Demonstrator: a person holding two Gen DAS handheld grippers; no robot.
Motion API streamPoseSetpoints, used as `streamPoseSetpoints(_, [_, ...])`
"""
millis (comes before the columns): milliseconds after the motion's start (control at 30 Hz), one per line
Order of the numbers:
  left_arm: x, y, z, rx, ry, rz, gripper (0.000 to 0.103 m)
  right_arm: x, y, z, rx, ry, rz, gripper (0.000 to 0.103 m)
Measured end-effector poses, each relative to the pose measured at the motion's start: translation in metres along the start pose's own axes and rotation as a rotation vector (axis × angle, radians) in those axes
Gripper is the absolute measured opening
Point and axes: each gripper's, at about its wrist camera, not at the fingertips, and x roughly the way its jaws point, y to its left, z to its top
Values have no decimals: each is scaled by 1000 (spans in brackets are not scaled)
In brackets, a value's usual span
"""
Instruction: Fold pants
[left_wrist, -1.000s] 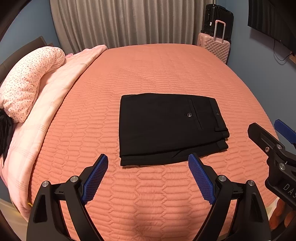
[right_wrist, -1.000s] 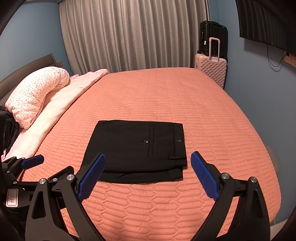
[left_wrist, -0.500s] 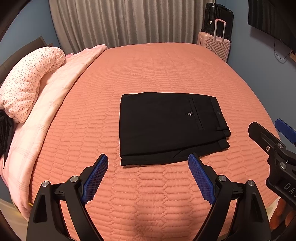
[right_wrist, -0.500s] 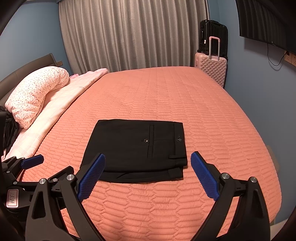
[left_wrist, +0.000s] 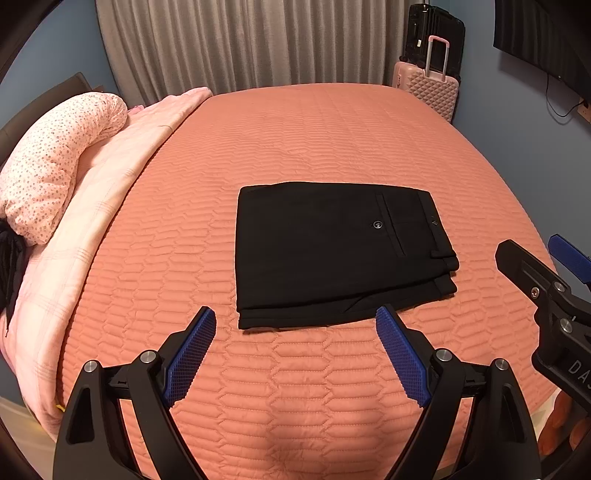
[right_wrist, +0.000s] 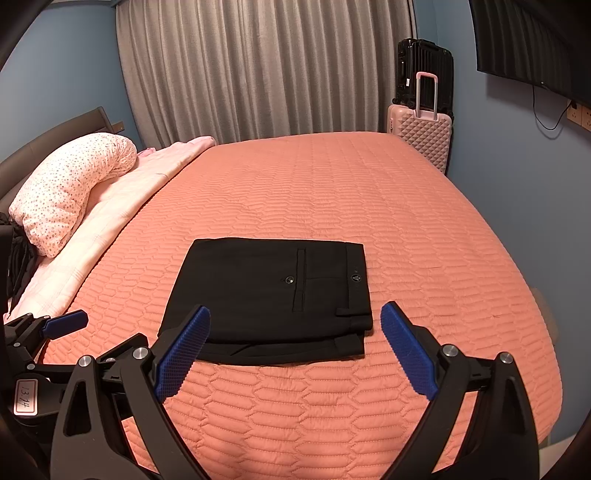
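Black pants (left_wrist: 332, 254) lie folded into a flat rectangle on the orange quilted bed (left_wrist: 332, 140), waistband and back pocket button to the right. In the right wrist view the pants (right_wrist: 266, 295) sit just beyond the fingers. My left gripper (left_wrist: 295, 317) hovers open above the bed, short of the pants' near edge, nothing between its blue pads. My right gripper (right_wrist: 295, 314) is open too, empty, above the near edge of the pants. The right gripper also shows at the right edge of the left wrist view (left_wrist: 543, 273).
A speckled pink pillow (left_wrist: 55, 162) and a pale pink blanket (left_wrist: 110, 184) lie along the bed's left side. A pink suitcase (left_wrist: 428, 85) and a black one stand at the far right corner by the grey curtain (right_wrist: 266, 70). Blue wall on the right.
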Motion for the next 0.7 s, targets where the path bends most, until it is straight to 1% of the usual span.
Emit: streamPoseSetpoints(700, [0, 0, 1, 3, 0, -2, 86, 0, -4, 2, 4, -1, -2, 92])
